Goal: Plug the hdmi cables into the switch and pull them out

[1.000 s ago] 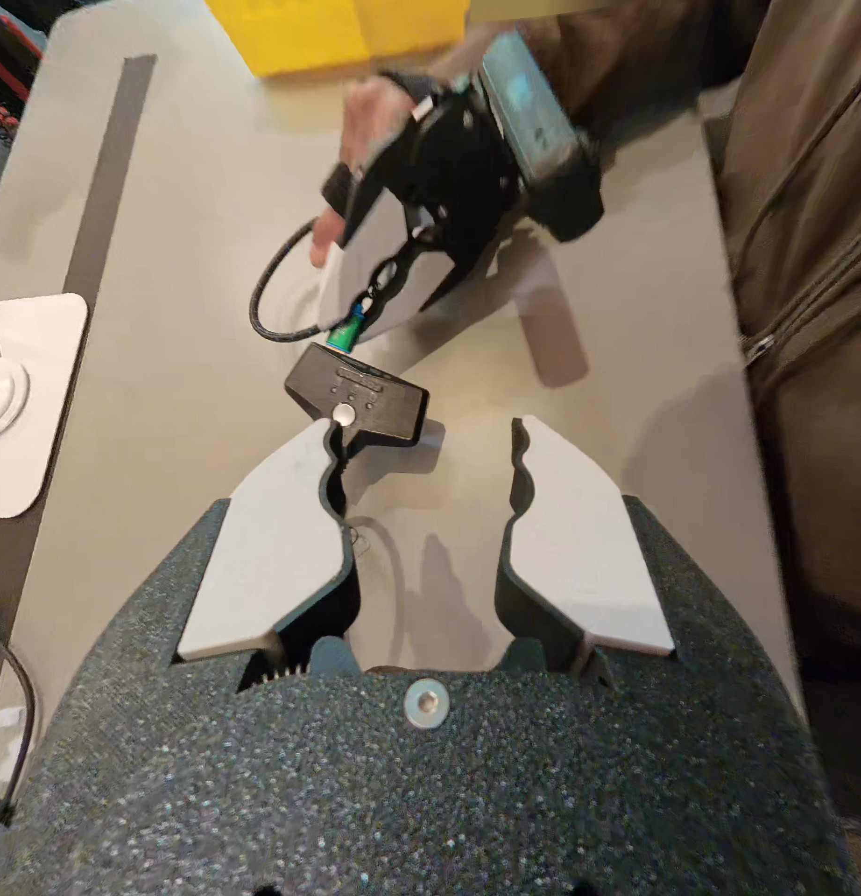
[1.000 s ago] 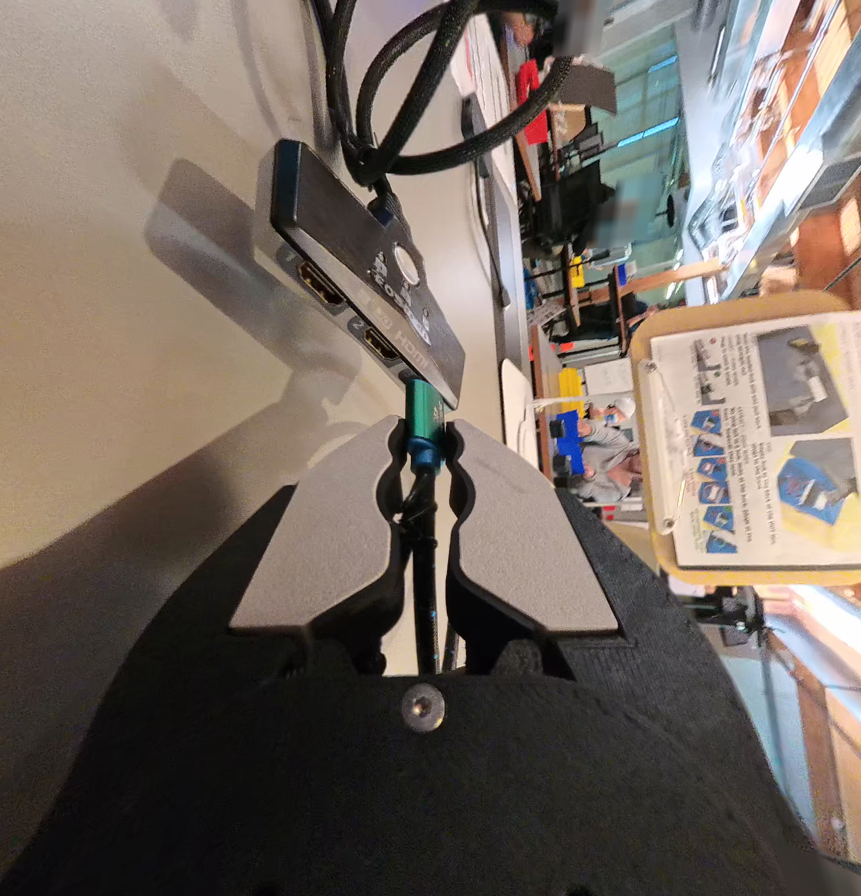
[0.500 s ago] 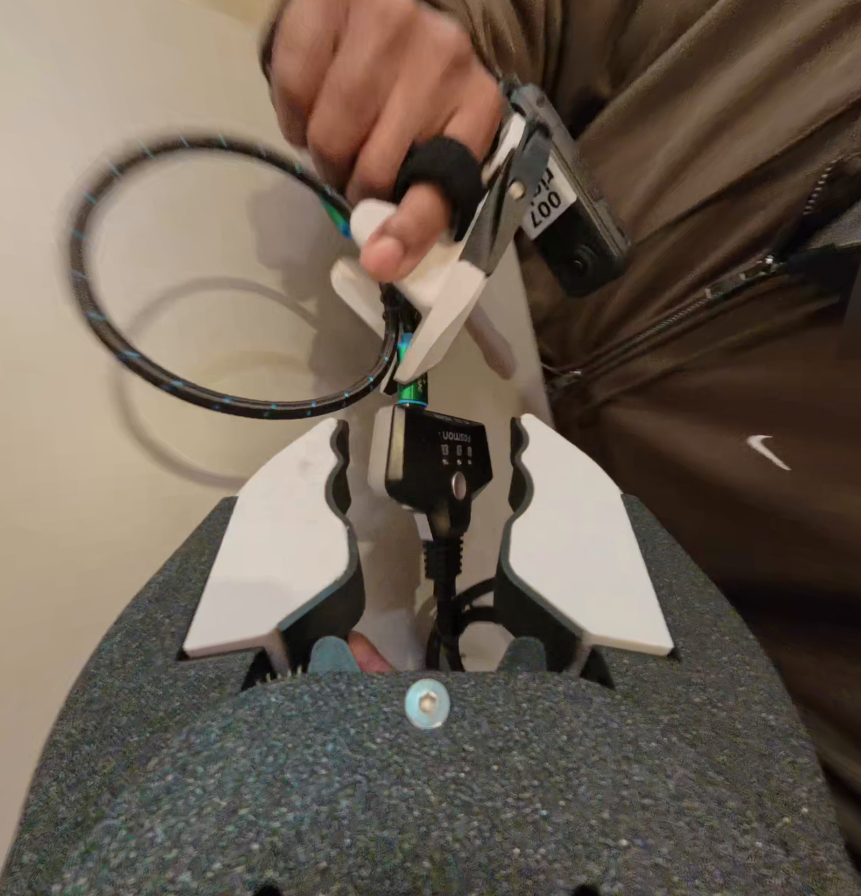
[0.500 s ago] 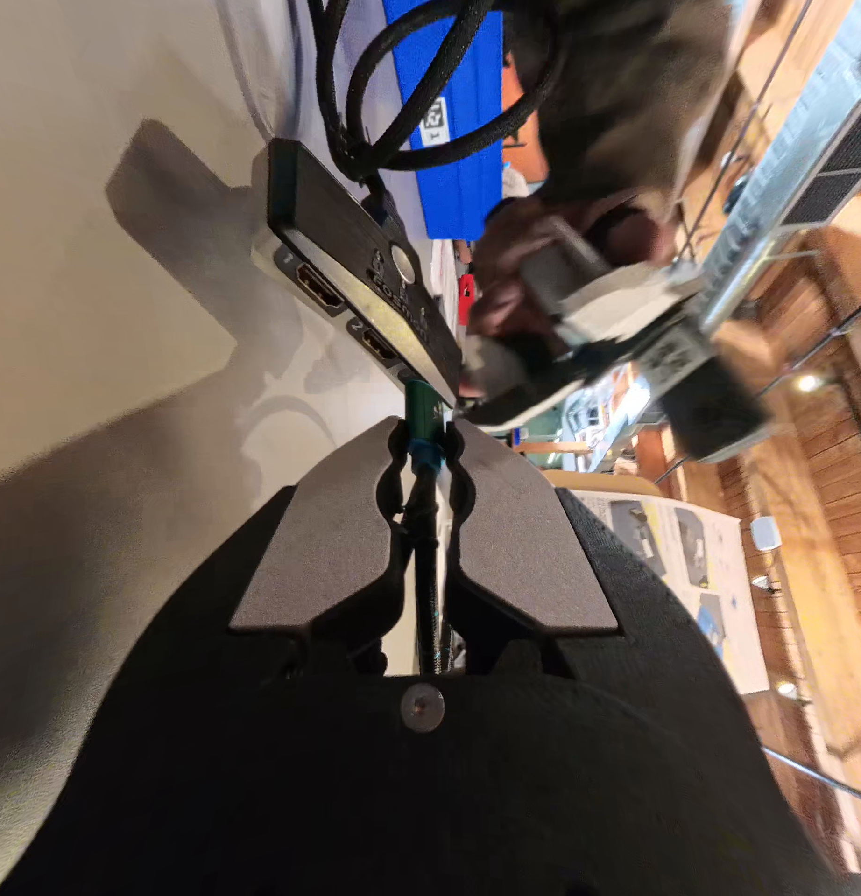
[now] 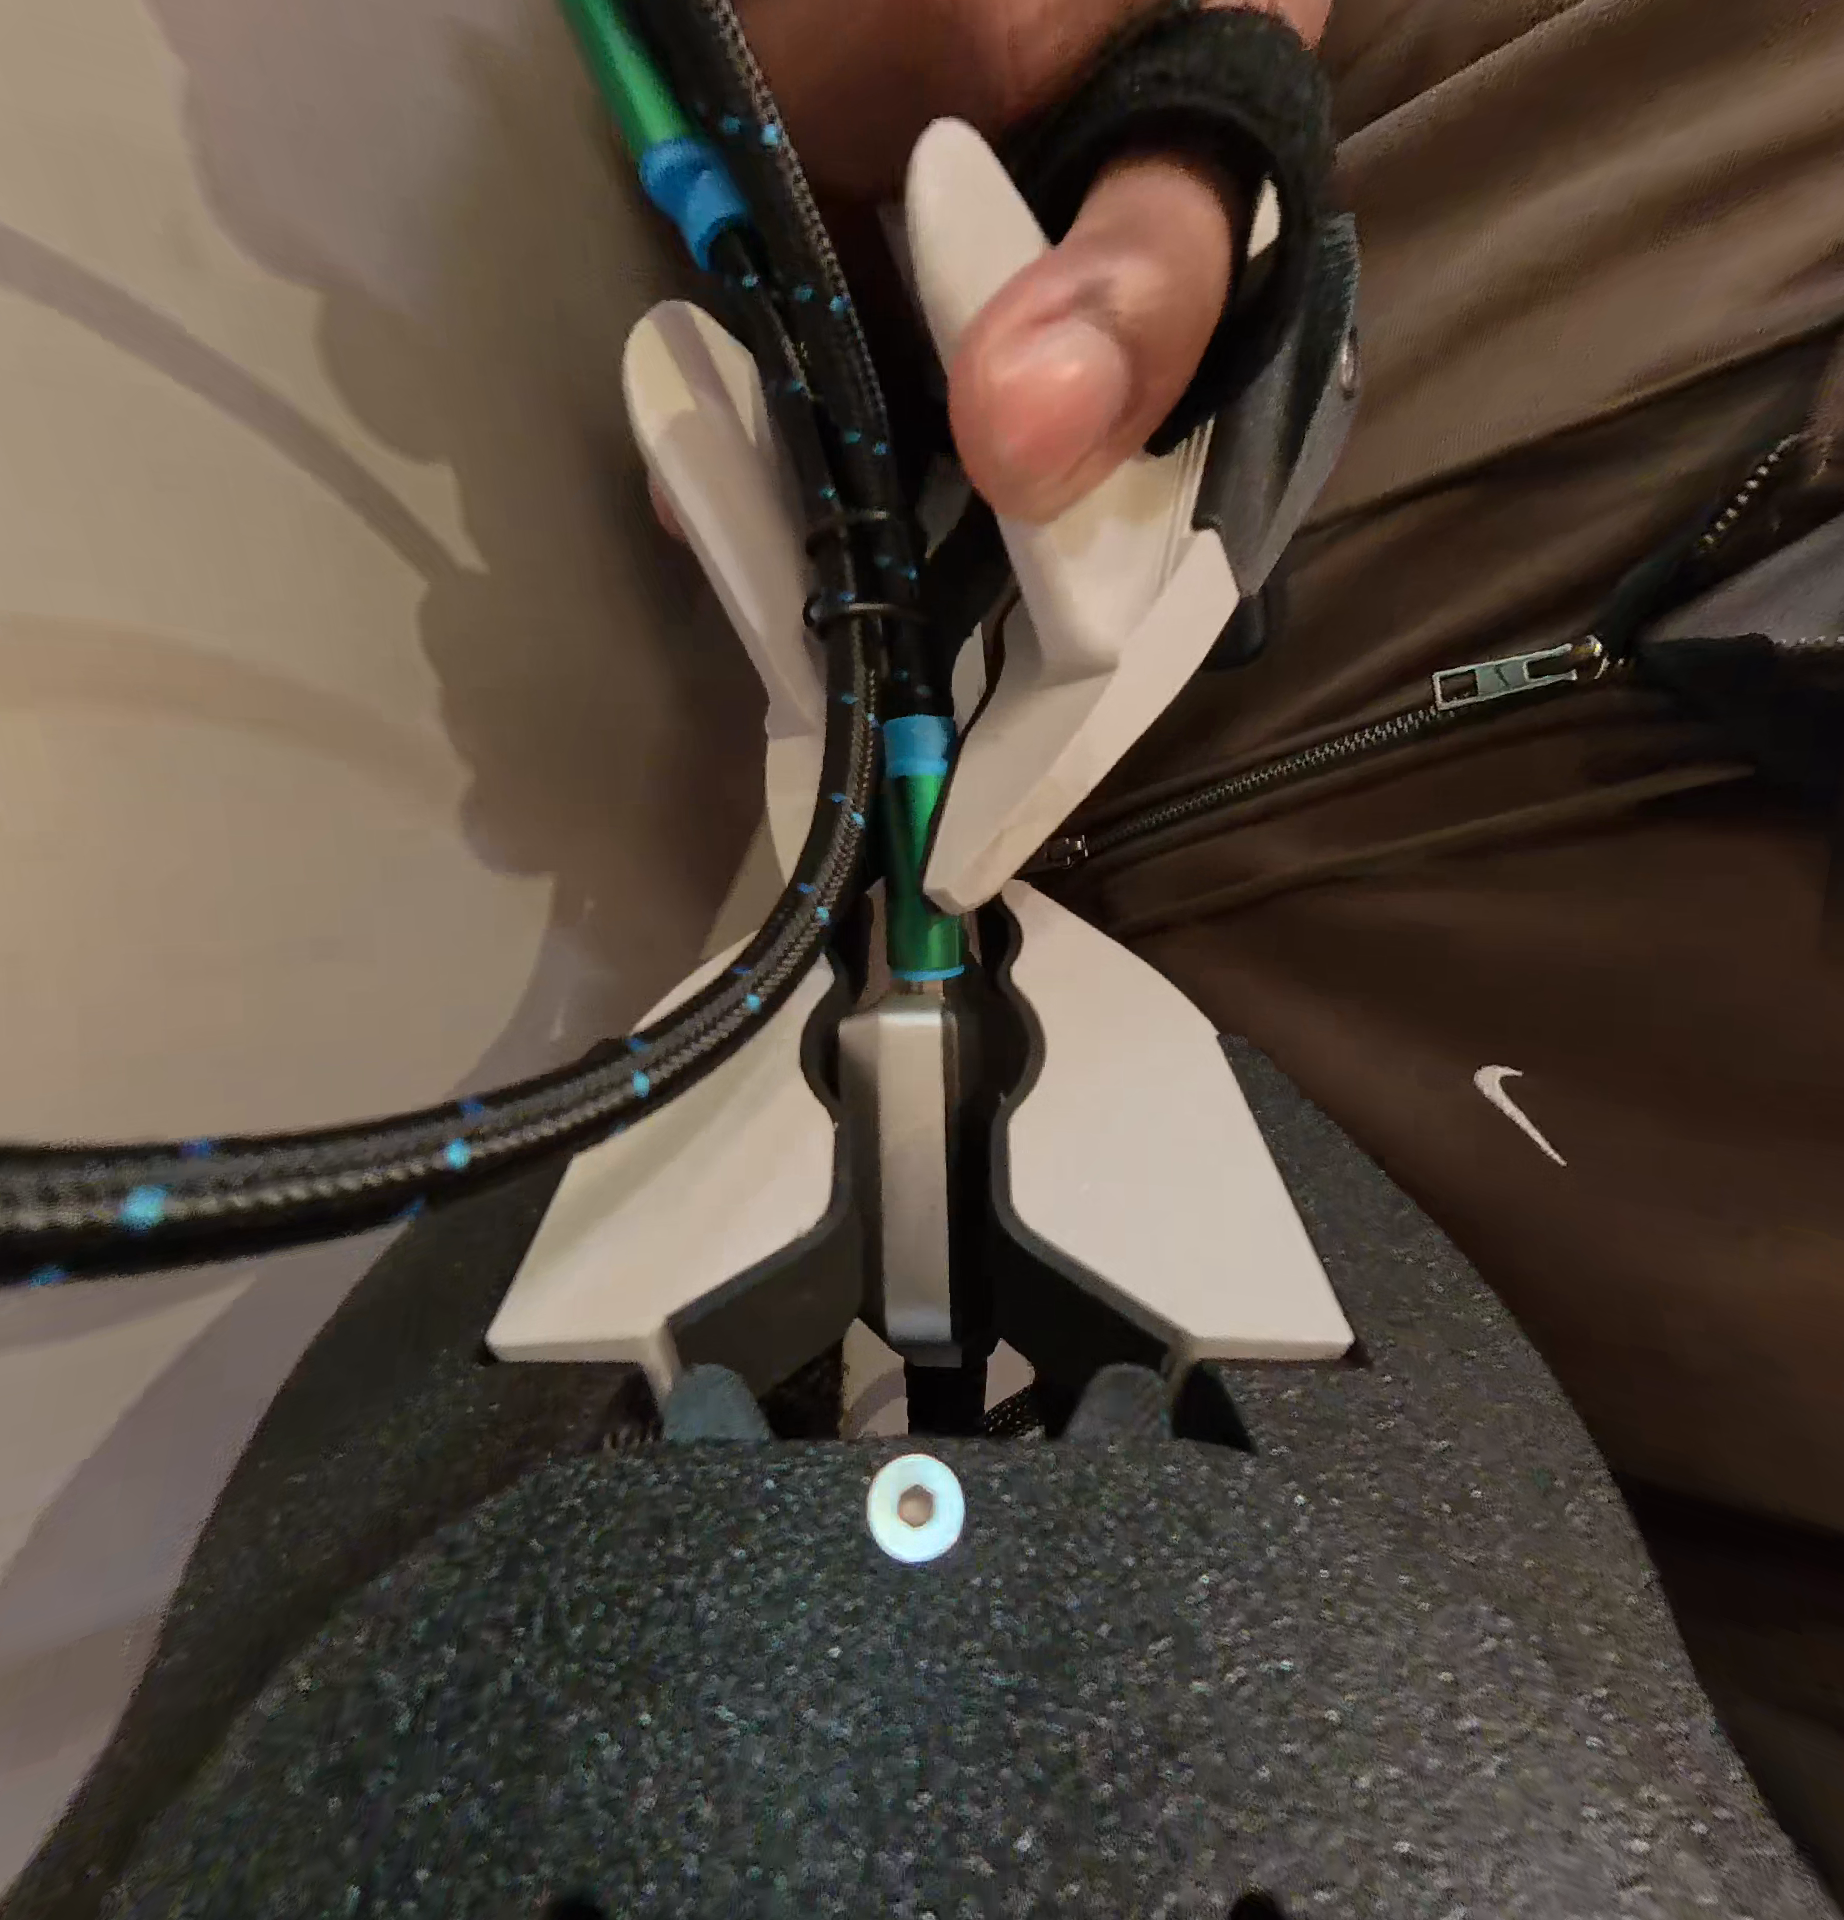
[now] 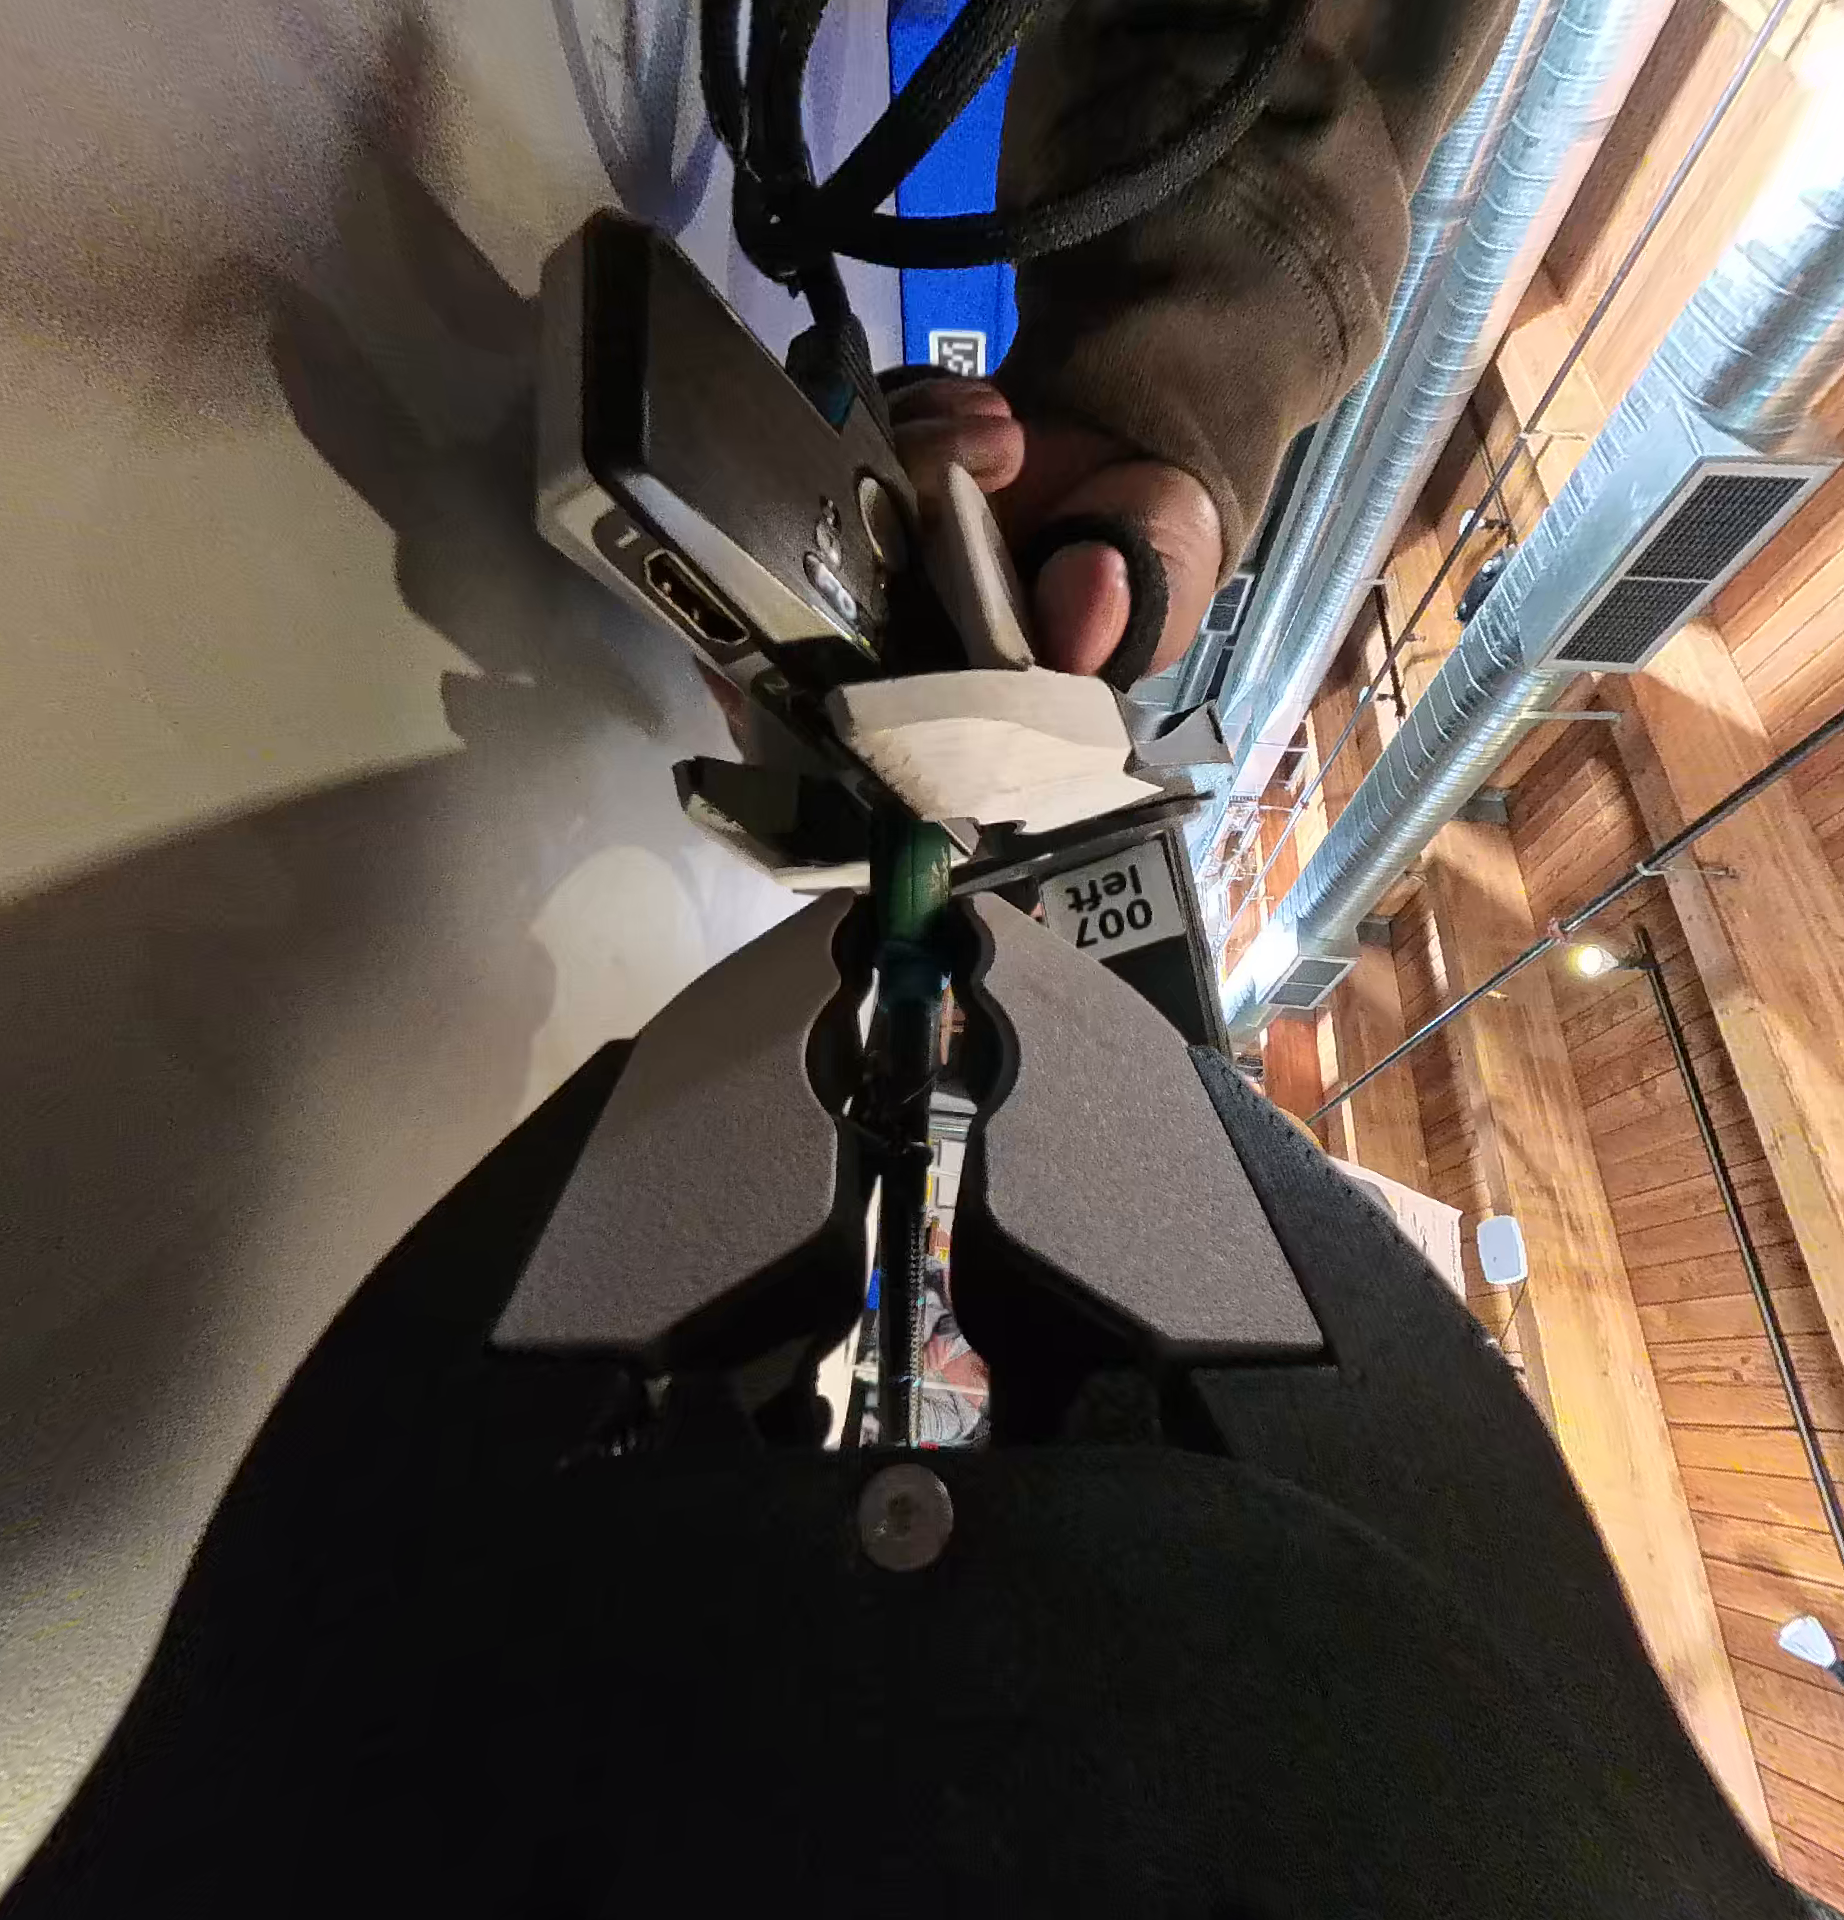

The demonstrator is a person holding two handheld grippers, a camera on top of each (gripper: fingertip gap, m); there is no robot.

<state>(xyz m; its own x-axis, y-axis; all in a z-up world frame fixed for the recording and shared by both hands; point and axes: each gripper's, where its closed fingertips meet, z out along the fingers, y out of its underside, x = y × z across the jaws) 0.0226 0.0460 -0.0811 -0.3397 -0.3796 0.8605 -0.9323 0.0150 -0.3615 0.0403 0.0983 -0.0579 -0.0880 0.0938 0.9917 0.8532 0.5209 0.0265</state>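
In the left wrist view my left gripper (image 5: 923, 961) is shut on the HDMI switch (image 5: 902, 1174), which I see edge-on as a grey slab between the pads. A green HDMI plug (image 5: 918, 894) sits in the switch's far end. My right gripper (image 5: 882, 810) comes in from above and is shut on that plug. In the right wrist view my right gripper (image 6: 910, 920) clamps the green plug (image 6: 913, 862). The black switch (image 6: 710, 447) has a free port (image 6: 694, 608) on its silver edge. The left gripper's white fingers (image 6: 980, 748) grip the switch there.
A black braided cable (image 5: 482, 1132) curves off to the left over the beige table (image 5: 222, 623). A second green plug (image 5: 627, 94) hangs at the top. A brown zipped jacket (image 5: 1469, 935) fills the right. Cables (image 6: 897, 156) loop above the switch. Tip to tip, the grippers are about 5 centimeters apart.
My left gripper moved up around the switch and closed on it. My right gripper stayed shut on the green plug in the switch throughout.
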